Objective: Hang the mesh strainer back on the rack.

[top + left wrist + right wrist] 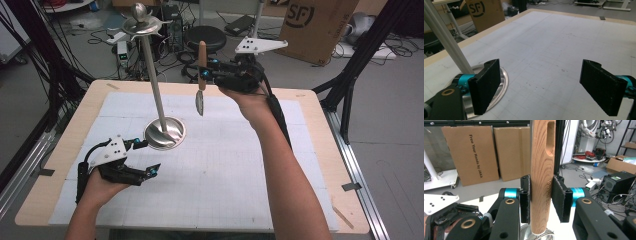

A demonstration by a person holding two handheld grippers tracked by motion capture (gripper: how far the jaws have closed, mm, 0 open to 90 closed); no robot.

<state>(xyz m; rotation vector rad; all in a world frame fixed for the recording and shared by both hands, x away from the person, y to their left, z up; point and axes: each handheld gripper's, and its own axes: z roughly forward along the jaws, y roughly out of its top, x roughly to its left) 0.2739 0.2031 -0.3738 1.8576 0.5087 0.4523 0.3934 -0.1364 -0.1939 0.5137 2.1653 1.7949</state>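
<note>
Seen from above, our right tool point(206, 71) is raised over the far side of the counter point(75, 120) and is clenched on the wooden handle point(202, 60) of a utensil, which hangs upright with its metal blade point(200, 102) pointing down, clear of the white mat point(225, 165). In the right gripper view, the two black pads point(525, 198) press against opposite sides of the handle point(542, 175), whose slotted hanging hole sits above the grip; whether the lower end carries a small spoon or a knife we cannot tell. To the left of the utensil stands a metal rack point(152, 75), a slim pole rising from a round base point(165, 133) to a hooked disc topped by a knob; the utensil is near the pole but apart from it. Our left tool point(142, 156) rests low at the near left of the mat, just beside the base, and is released: in the left gripper view its jaws stand wide apart with bare mat point(554, 50) between them, and the base point(502, 82) lies behind the left-hand jaw. A cardboard box point(320, 25) stands on the floor beyond the counter.
</note>
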